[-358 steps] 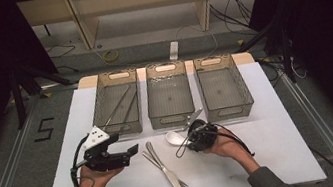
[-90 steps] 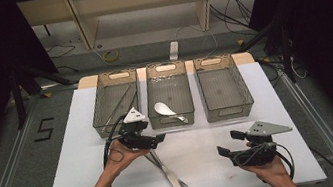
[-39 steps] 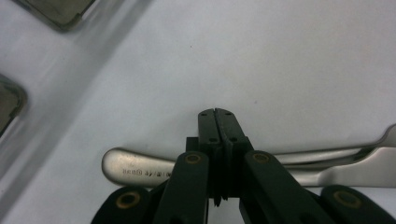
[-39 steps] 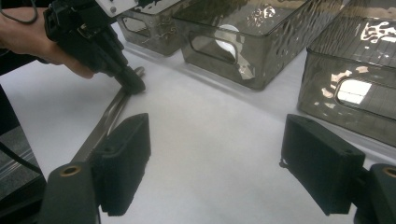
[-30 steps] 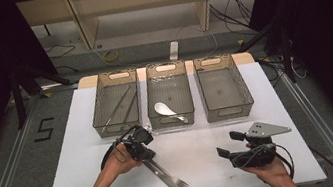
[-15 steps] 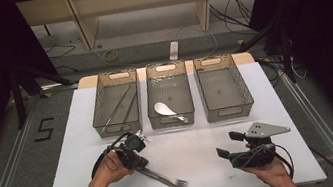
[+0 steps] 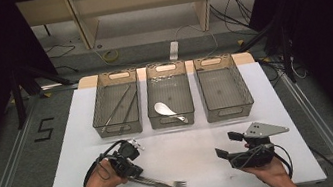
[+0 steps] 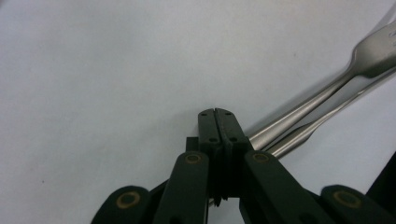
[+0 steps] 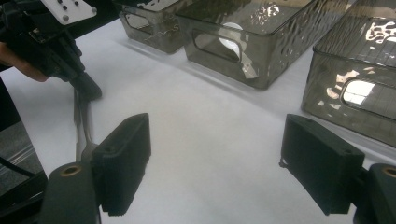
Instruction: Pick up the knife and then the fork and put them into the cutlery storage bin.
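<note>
Because the forks point(image 7: 160, 181) lie as a pair on the white counter point(image 7: 278, 106), near its front edge, their long axis decides the approach. In the high view that axis runs from the handle ends beside the left gripper point(image 7: 133, 169) out and slightly toward the person, ending at the tines at front centre. In the left gripper view the two handles point(image 8: 299, 123) lie one against the other and pass just right of the jaw tips, which stand pressed together. Whether a handle end is pinched lower between the jaws cannot be told; the tips themselves hold nothing. The left gripper is by far the nearer. The right gripper point(image 7: 225, 154) hovers well apart at the right of the counter, jaws wide apart and empty, pointing across toward the forks. Three baskets stand in a row beyond: the left basket point(image 7: 101, 111) holds thin sticks, the middle basket point(image 7: 151, 101) a spoon point(image 7: 167, 111), and the right basket point(image 7: 242, 91) is empty. Judged from this layout, a lift probably needs the left jaws crosswise over the handles.
</note>
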The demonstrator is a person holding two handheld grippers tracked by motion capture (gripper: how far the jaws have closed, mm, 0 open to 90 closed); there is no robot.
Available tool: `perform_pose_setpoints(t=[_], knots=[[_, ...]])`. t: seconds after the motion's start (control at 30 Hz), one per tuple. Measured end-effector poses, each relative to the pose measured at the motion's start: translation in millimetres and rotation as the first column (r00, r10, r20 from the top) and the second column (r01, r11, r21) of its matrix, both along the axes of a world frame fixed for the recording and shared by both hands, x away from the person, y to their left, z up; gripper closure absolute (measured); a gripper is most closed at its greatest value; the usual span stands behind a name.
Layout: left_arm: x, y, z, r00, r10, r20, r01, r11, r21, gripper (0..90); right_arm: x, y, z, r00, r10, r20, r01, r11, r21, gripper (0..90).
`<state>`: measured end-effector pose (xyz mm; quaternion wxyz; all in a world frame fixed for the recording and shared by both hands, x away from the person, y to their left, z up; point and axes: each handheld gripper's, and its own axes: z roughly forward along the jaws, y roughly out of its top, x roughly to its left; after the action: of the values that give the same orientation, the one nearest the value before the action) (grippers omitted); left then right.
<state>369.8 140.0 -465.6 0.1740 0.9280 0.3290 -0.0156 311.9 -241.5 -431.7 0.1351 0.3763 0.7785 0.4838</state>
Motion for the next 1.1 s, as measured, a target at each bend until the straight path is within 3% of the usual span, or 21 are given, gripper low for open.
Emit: perform_pose_setpoints(t=[0.13,0.33,0.5,0.53,0.73,0.83,0.93,1.1], knots=[[-3.3,5.0,0.1,0.9997,0.005,-0.022,-0.005,1.0,0.002,89.2,0.3,0.5,-0.1,1.0,0.001,-0.001,-0.001,1.0,-0.002,25.1],[-9.3,7.6,0.4,0.9998,0.004,-0.018,-0.004,0.9999,0.014,89.1,0.4,0.9,0.1,1.0,0.006,0.0,-0.006,1.0,-0.003,25.1],[-9.1,4.7,2.2,0.9995,-0.031,-0.002,0.031,0.9986,0.042,88.6,0.3,1.7,0.5,1.0,0.008,0.001,-0.008,1.0,-0.002,25.0],[-9.0,4.3,3.9,0.9994,-0.033,0.005,0.033,0.9982,0.05,84.9,0.4,1.7,0.5,1.0,0.007,0.0,-0.007,1.0,-0.002,25.0],[-13.4,10.2,19.5,0.9981,-0.044,0.043,0.044,0.999,-0.003,69.5,0.9,1.9,0.2,1.0,0.008,-0.003,-0.008,1.0,-0.002,24.9],[-18.8,11.6,22.7,0.9974,-0.047,0.055,0.046,0.9988,0.014,55.4,1.2,2.5,-0.2,1.0,0.007,-0.005,-0.007,1.0,-0.001,24.9],[-23.4,11.6,20.7,0.9967,-0.072,0.039,0.071,0.9967,0.04,42.3,0.9,2.9,-0.1,1.0,0.009,-0.004,-0.009,1.0,-0.003,24.9],[-30.9,11.4,15.3,0.9939,-0.107,0.028,0.104,0.9915,0.079,29.2,1.1,2.6,-0.1,1.0,0.009,-0.004,-0.009,1.0,-0.002,25.0]])
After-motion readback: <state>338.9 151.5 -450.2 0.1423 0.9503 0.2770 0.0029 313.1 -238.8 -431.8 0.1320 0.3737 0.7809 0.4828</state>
